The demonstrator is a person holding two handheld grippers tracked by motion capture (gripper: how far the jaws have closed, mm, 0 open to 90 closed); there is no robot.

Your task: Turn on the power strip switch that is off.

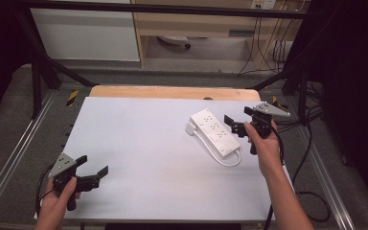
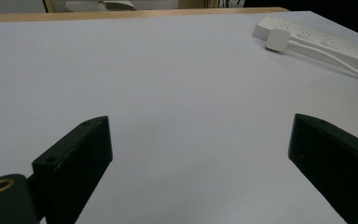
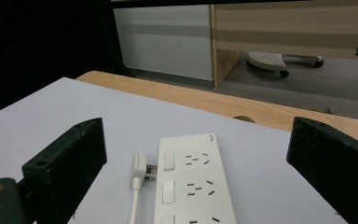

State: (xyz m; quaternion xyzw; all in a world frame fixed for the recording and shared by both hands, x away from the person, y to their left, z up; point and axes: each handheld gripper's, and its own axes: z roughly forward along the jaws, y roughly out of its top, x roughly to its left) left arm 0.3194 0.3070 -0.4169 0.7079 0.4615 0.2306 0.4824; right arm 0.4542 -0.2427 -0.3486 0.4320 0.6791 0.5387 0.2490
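A white power strip [image 1: 213, 130] lies at an angle on the right half of the white tabletop [image 1: 143, 139]. Its own white plug [image 1: 191, 128] rests beside its far end, and the cable [image 1: 231, 161] loops round its near end. My right gripper [image 1: 237, 117] hovers open just right of the strip, jaws pointing at it. In the right gripper view the strip [image 3: 193, 182] and plug [image 3: 139, 171] lie below the open right gripper [image 3: 196, 128]. My left gripper [image 1: 94, 165] is open at the near left, far from the strip [image 2: 317, 39] and plug [image 2: 277, 39]; the left gripper [image 2: 200, 154] holds nothing.
A wooden table edge [image 1: 172, 92] shows beyond the white surface. Black frame bars [image 1: 38, 72] stand at both sides, loose cables [image 1: 311, 191] trail on the floor at right, and a wooden cabinet [image 1: 196, 24] stands behind.
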